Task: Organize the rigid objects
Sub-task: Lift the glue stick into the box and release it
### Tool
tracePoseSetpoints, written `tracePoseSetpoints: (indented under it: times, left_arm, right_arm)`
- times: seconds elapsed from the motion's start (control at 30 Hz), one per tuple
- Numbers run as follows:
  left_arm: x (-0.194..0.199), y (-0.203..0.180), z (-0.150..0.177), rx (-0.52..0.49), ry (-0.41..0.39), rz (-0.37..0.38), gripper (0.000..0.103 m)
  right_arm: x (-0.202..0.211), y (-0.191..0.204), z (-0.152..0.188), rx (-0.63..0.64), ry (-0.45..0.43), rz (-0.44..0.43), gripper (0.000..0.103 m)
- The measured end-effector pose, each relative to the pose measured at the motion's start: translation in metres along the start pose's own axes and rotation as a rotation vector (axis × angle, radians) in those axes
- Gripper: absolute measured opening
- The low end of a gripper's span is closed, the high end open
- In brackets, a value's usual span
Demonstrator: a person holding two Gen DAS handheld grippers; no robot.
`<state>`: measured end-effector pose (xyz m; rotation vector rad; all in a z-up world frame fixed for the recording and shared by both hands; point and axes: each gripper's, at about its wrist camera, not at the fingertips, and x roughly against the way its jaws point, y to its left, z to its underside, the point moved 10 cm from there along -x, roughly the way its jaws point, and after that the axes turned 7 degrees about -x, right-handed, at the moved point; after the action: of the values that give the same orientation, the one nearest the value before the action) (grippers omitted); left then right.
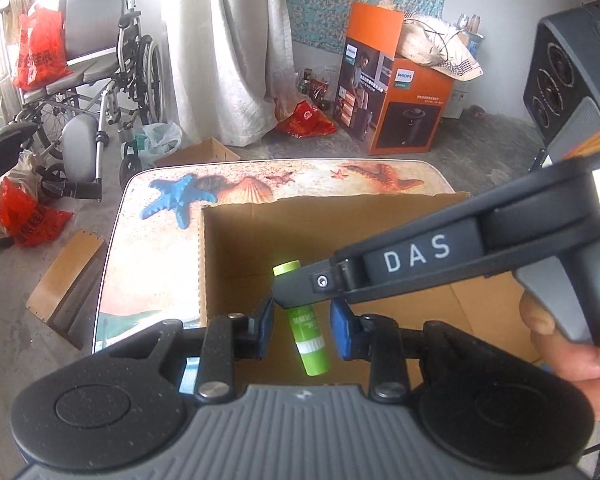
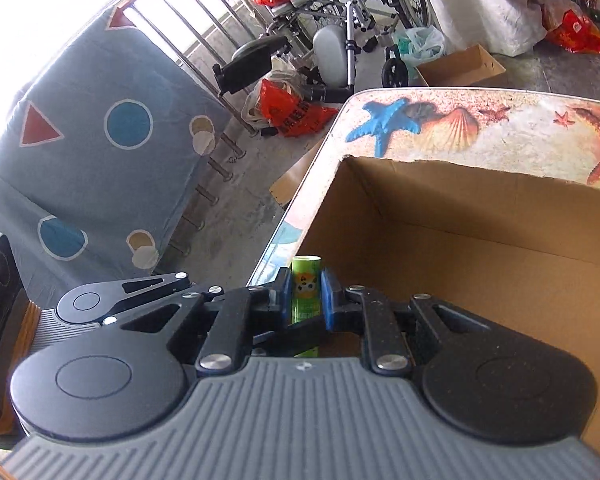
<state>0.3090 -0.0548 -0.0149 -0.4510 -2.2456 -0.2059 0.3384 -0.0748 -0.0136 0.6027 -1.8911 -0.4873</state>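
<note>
A green glue-stick tube [image 1: 310, 340] [image 2: 306, 292] hangs over an open cardboard box [image 1: 240, 248] [image 2: 460, 208], close to its left wall. My right gripper [image 2: 306, 300] is shut on the tube, its blue pads pressing on both sides. In the left wrist view it reaches in from the right [image 1: 296, 292] and crosses the tube's upper half, held by a hand [image 1: 572, 356]. My left gripper [image 1: 304, 322] stands narrowly open. The tube's lower part lies between its blue pads, with a gap on each side. The box floor that shows is bare.
The box stands on a table with a starfish and shell print [image 1: 160, 260] [image 2: 500, 120]. Beyond it are a wheelchair [image 1: 96, 60], an orange Philips carton [image 1: 392, 92], a small floor box [image 1: 200, 156] and red bags. A black speaker [image 1: 560, 80] stands right; a sheet-covered bed [image 2: 100, 140] lies left.
</note>
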Motion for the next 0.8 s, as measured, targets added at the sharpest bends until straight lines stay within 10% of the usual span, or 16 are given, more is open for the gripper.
tracePoseSetpoints:
  times: [0.43,0.8]
  left_arm:
    - [-0.015,0.036,0.004,0.043,-0.028,-0.030,0.033]
    - [0.007,0.044,0.006,0.117,-0.113,0.037,0.039]
  right_arm:
    - [-0.145,-0.064,-0.013,-0.071,0.200,0.103,0.030]
    - [-0.059,-0.068,-0.018,-0.073,0.078,0.075,0.044]
